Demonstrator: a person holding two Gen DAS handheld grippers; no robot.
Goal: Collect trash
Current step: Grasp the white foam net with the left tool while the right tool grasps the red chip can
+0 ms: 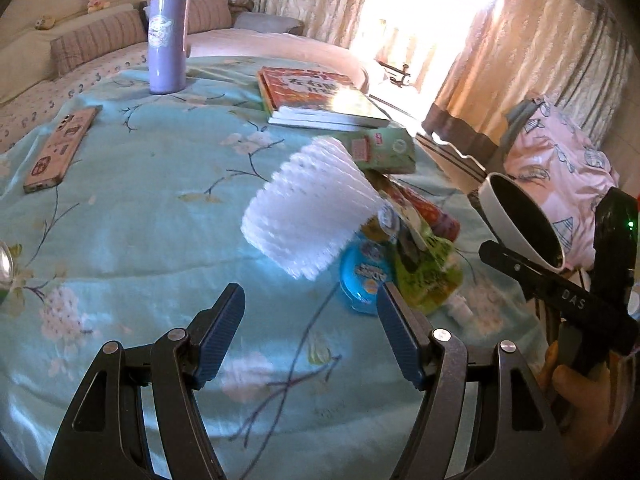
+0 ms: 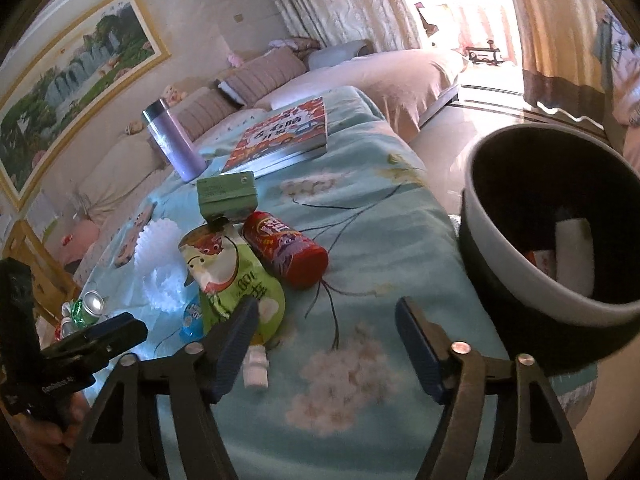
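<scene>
A trash pile lies on the teal flowered cloth [image 1: 160, 240]: a white foam net sleeve [image 1: 308, 208], a blue round packet [image 1: 362, 280], a green spout pouch [image 2: 228, 272], a red can [image 2: 288, 248] on its side and a green carton [image 2: 226, 196]. My left gripper [image 1: 310, 296] hovers open just short of the foam sleeve, nothing between its fingers. My right gripper [image 2: 326, 312] is open over bare cloth, its left finger [image 2: 240, 328] overlapping the pouch's lower edge. The white bin [image 2: 500, 264] with a dark inside stands at the right and holds some waste.
Stacked books [image 1: 320, 100], a purple flask [image 1: 168, 36] and a phone [image 1: 60, 148] lie farther back on the cloth. Crushed drink cans [image 2: 88, 308] sit at the left edge. Beyond are a bed, curtains and a chair with pink bedding [image 1: 560, 168].
</scene>
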